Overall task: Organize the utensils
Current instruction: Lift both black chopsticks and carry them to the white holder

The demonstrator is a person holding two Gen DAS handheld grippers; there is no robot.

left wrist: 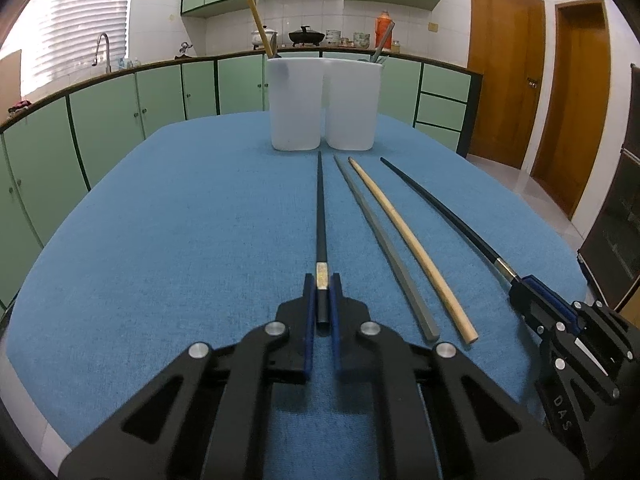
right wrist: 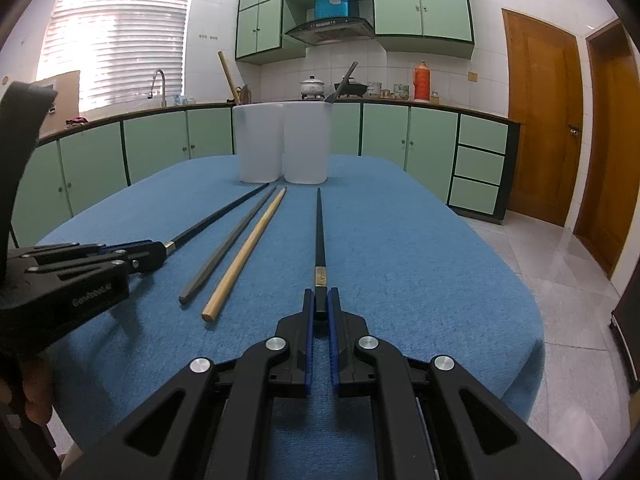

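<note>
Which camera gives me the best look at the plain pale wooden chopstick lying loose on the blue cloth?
The right wrist view: the pale wooden chopstick runs unobstructed beside the grey one, little distorted. The left wrist view also shows its whole length, but curved by the lens.
</note>
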